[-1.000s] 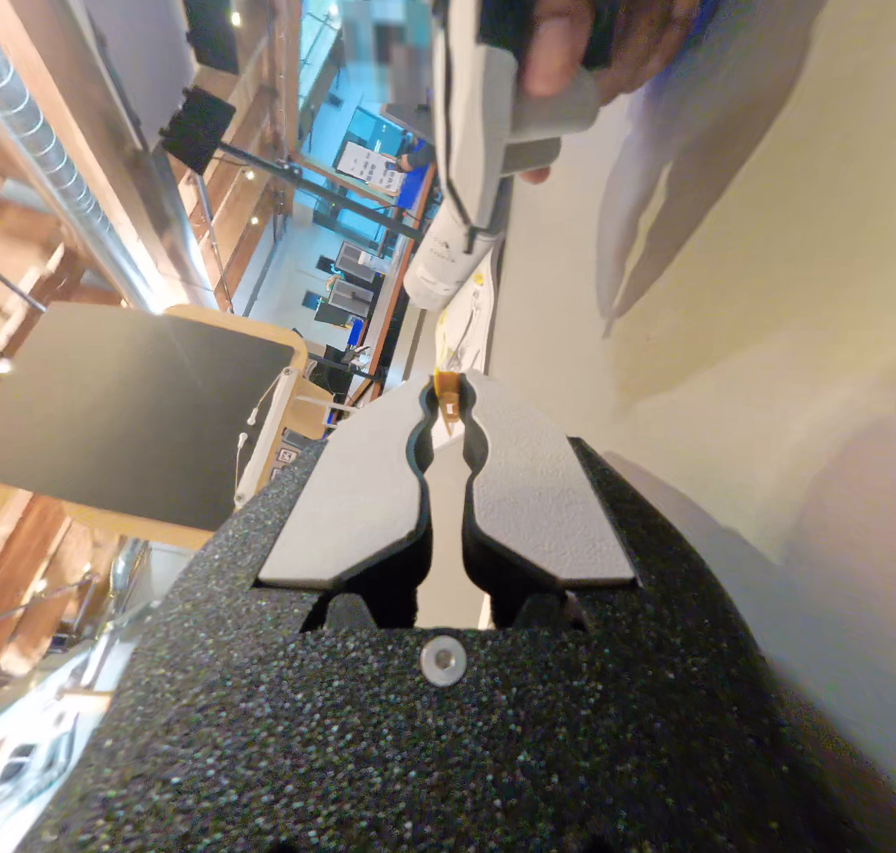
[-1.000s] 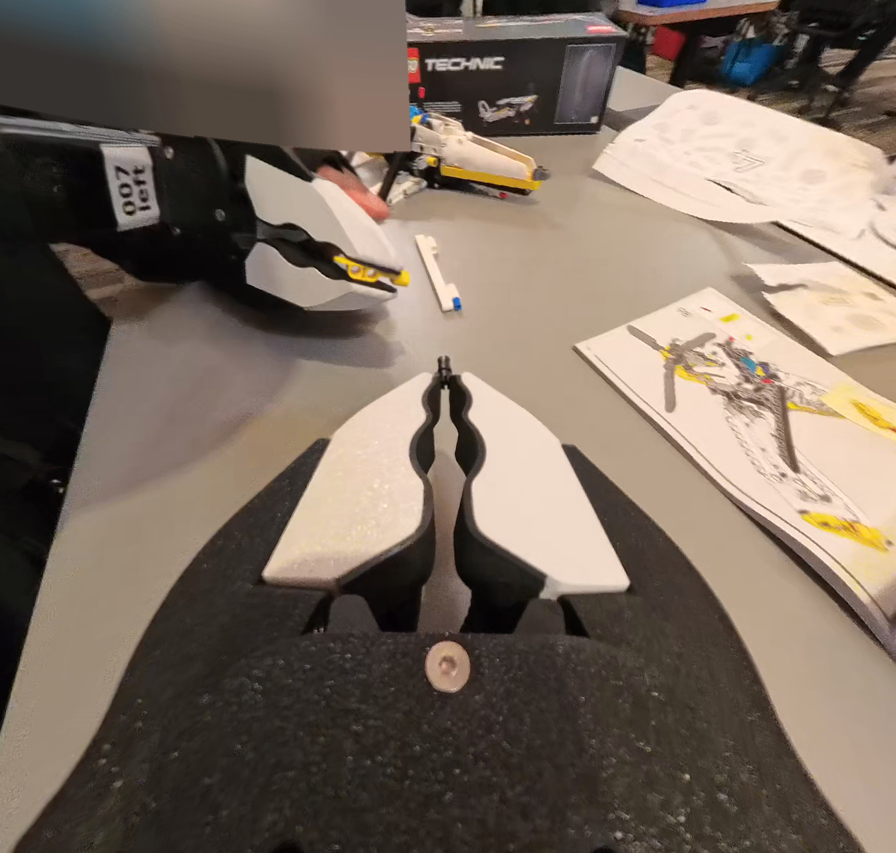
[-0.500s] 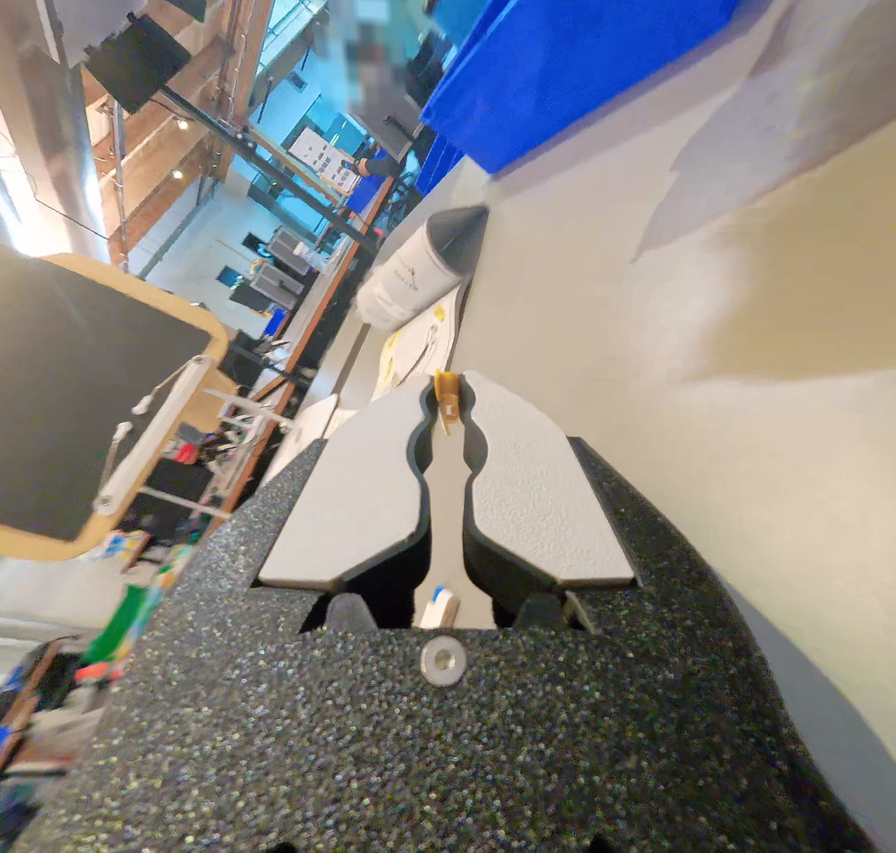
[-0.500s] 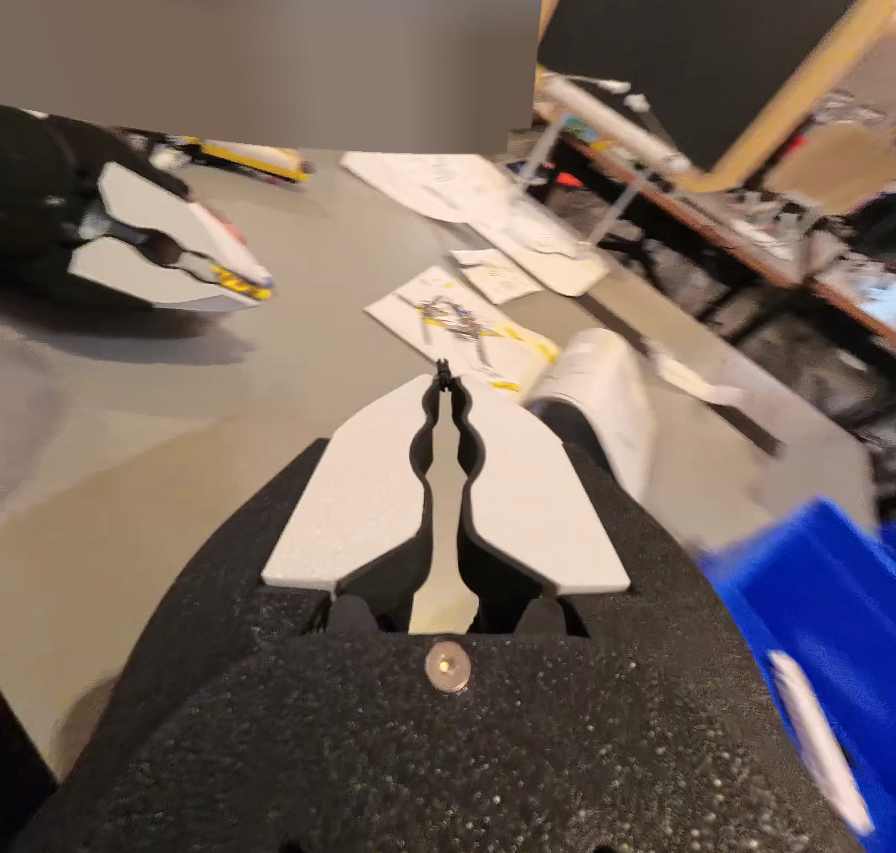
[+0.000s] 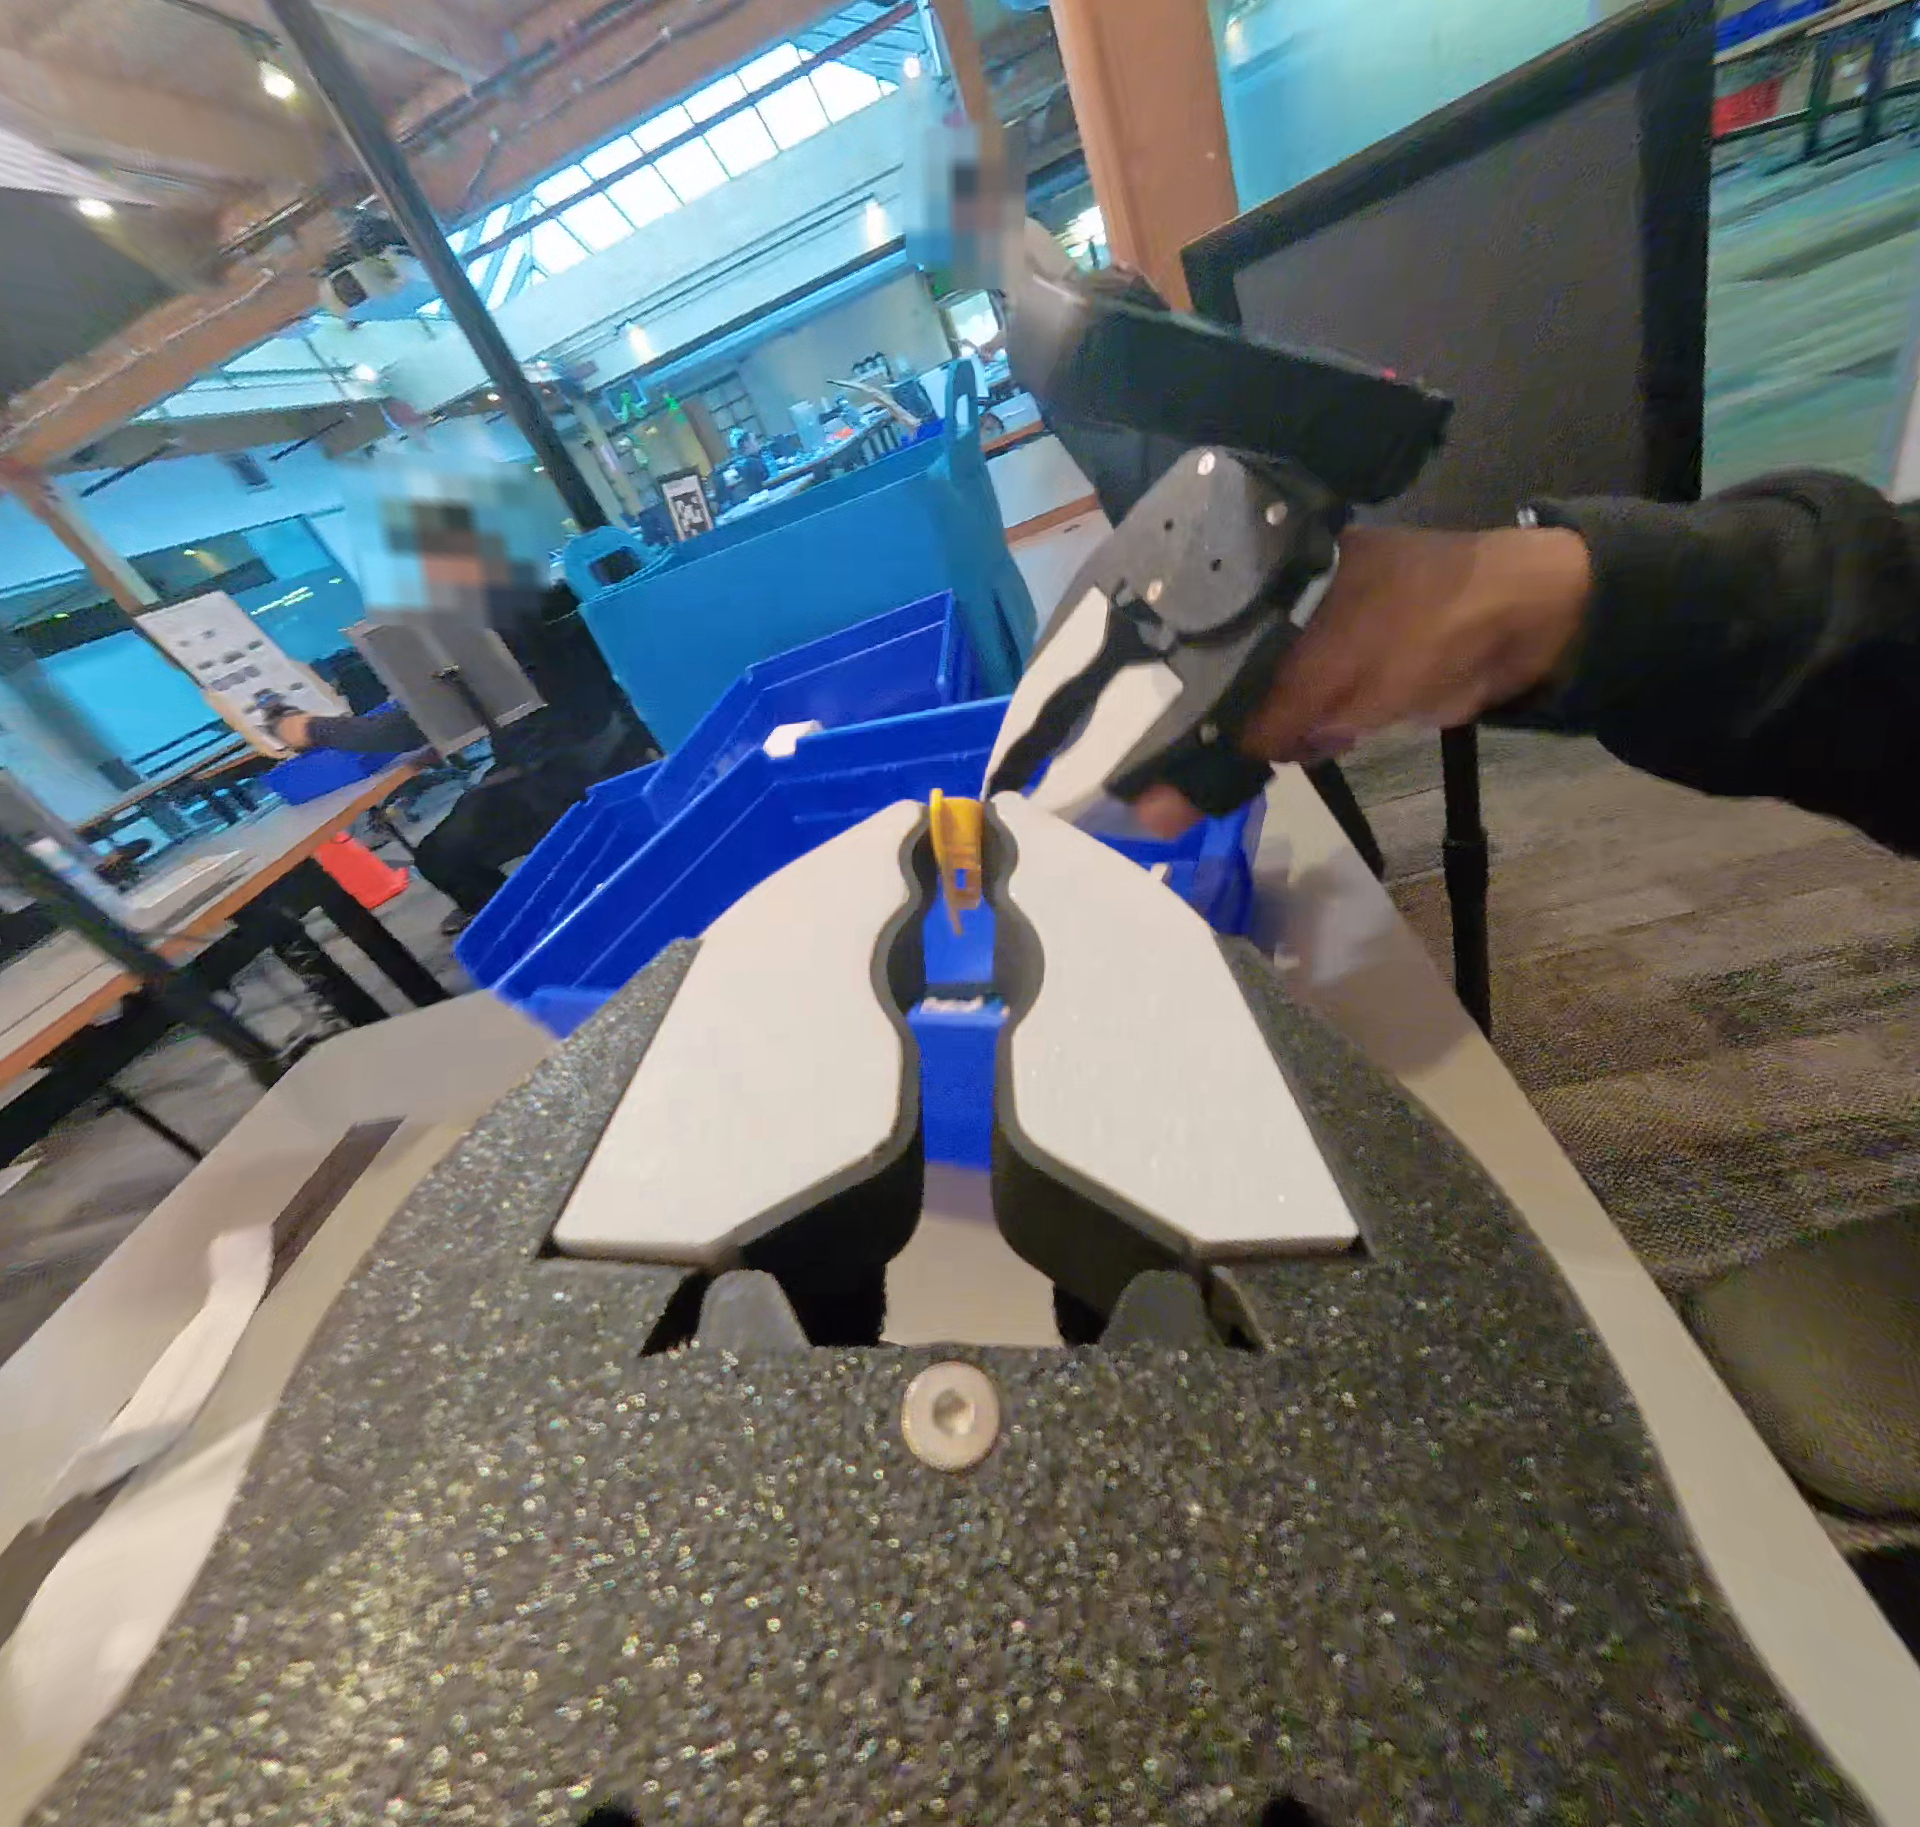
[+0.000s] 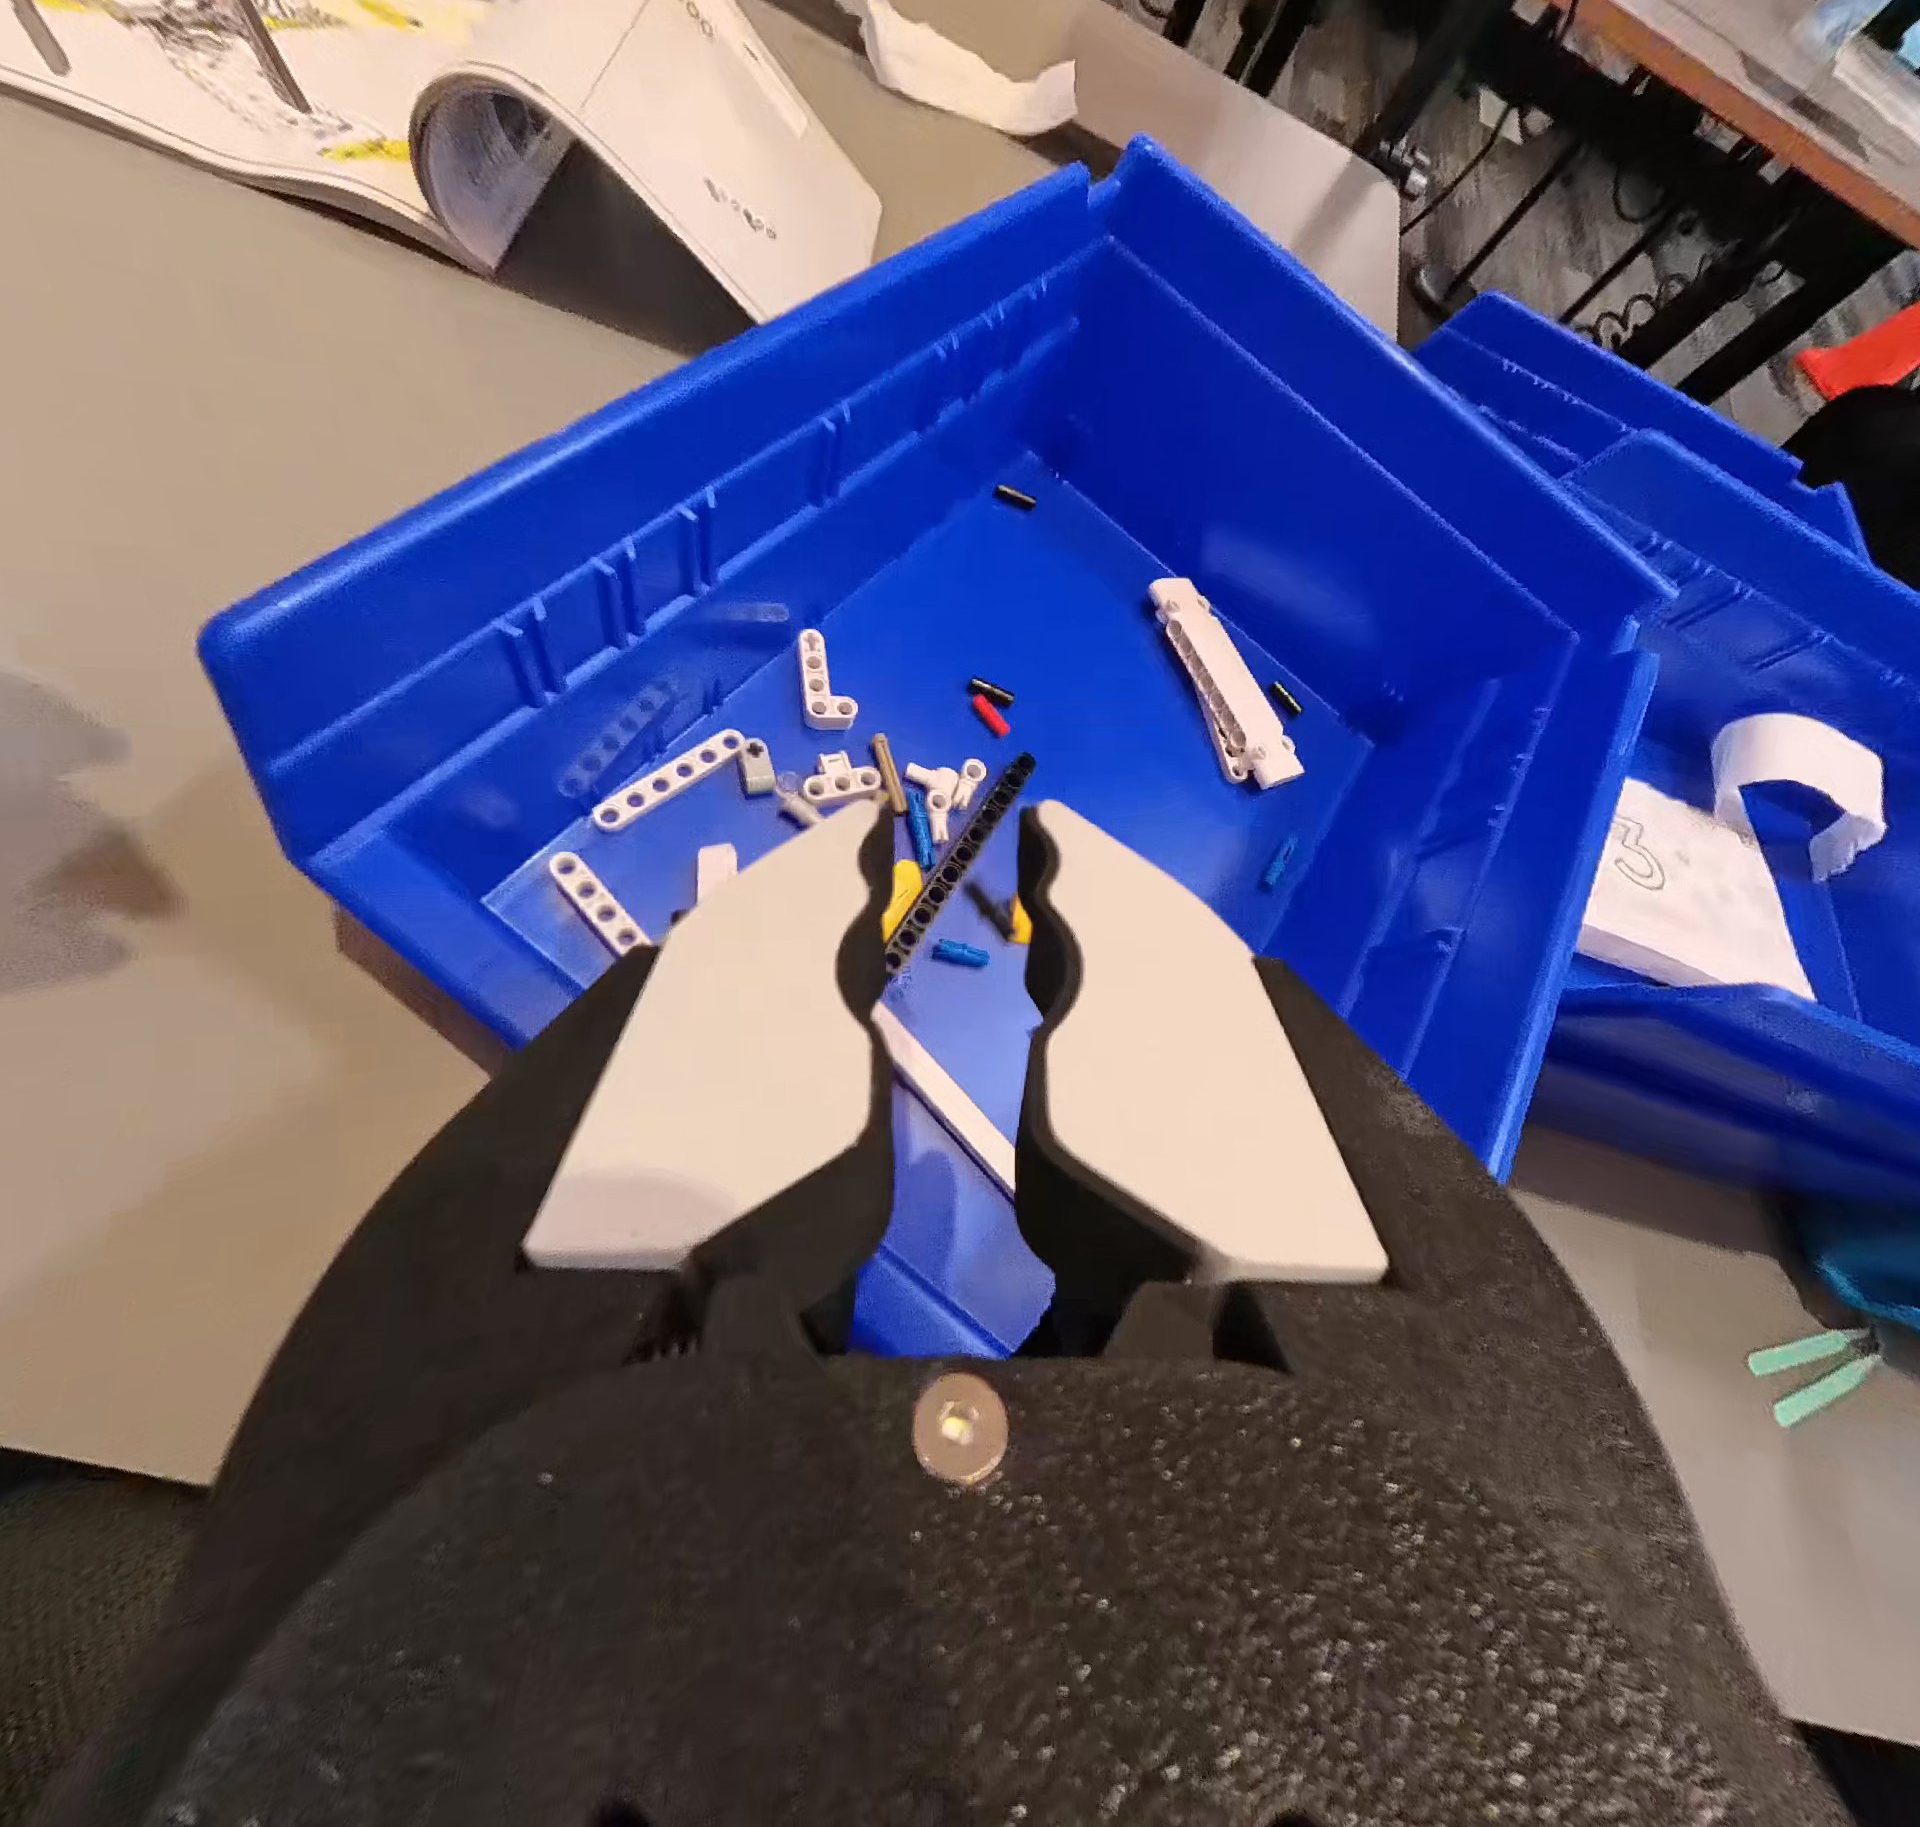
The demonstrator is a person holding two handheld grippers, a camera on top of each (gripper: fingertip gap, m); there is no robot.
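Note:
My left gripper point(image 5: 958, 821) is shut on a small yellow plastic piece point(image 5: 956, 837), pinched at the fingertips and held level in front of the blue bins point(image 5: 727, 842). My right gripper point(image 6: 956, 827) is open above a blue bin point(image 6: 623, 530) that holds several loose building parts: a long black beam point(image 6: 966, 863), white beams point(image 6: 1226, 686) and small pins. A small black pin point(image 6: 987, 907) shows blurred between the fingers, free of both pads. The right gripper also shows in the left wrist view point(image 5: 1023, 790), open, with a hand point(image 5: 1403, 655) on its grip.
The bin stands on a grey table point(image 6: 208, 427). An open instruction booklet point(image 6: 623, 63) lies behind it. A second blue bin point(image 6: 1714, 634) with white paper stands to the right. Green tweezer-like strips point(image 6: 1808, 1372) lie at the right edge. A black panel point(image 5: 1455, 323) stands beyond the table. Left tips to right tips: about 15 centimeters.
My right gripper swung from the table middle to above the blue bin and opened; the small black pin it pinched has left the grasp. My left gripper turned, still shut on the yellow piece.

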